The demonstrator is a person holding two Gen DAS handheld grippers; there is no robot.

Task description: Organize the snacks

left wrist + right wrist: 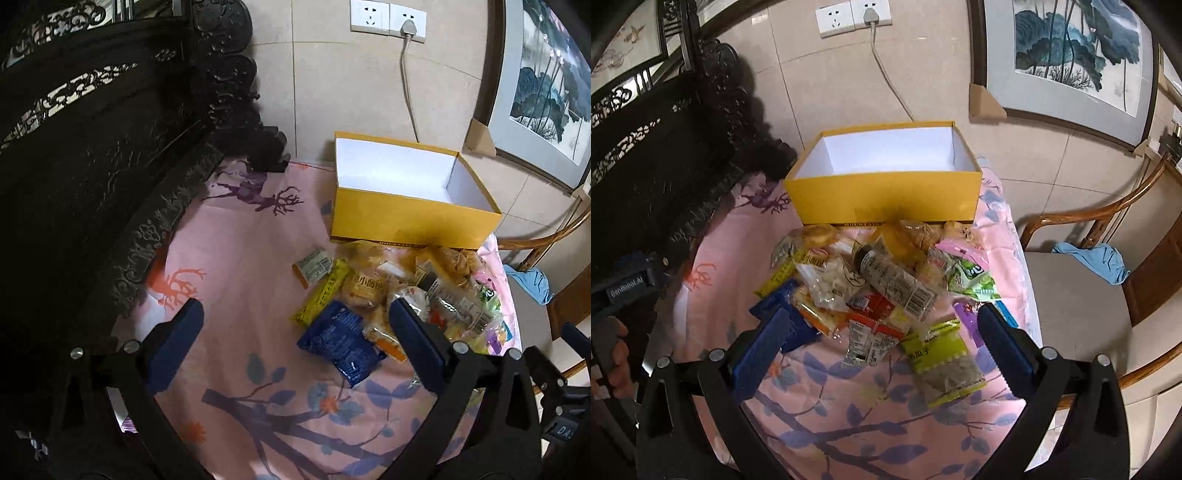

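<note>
Yellow box (886,195) is the landmark: open top, white inside, nothing visible in it, sitting on the pink floral cloth (849,398) at the wall end.

Snack pile (871,280) lies on the cloth right in front of the box, the rearmost packets touching or nearly touching its front wall. In the pile:
- clear tube-shaped pack with barcode (895,282), lying on top, slanted, near the middle front of the box
- blue packet (340,341), on the pile's edge farthest from the box, left side
- long yellow packet (323,295), just beside the blue one, closer to the box
- green-yellow seed bag (938,360), farthest from the box on the right side, flat on the cloth
- green-white candy bag (971,277), right of the tube
- red-white packets (871,332), in front of the tube

Left gripper (295,339): jaws spread wide, holding nothing, hovering over the cloth in front of the box, its right finger over the pile's edge.

Right gripper (882,339): jaws spread wide, nothing held, above the front part of the pile, fingers on either side of it.

Dark carved furniture (92,166) stands left of the box. Wall sockets (853,16) with 1 plug in sit above the box. Framed painting (1071,55) leans right of the box. Wooden chair (1082,314) with blue cloth (1097,266) is further right.
</note>
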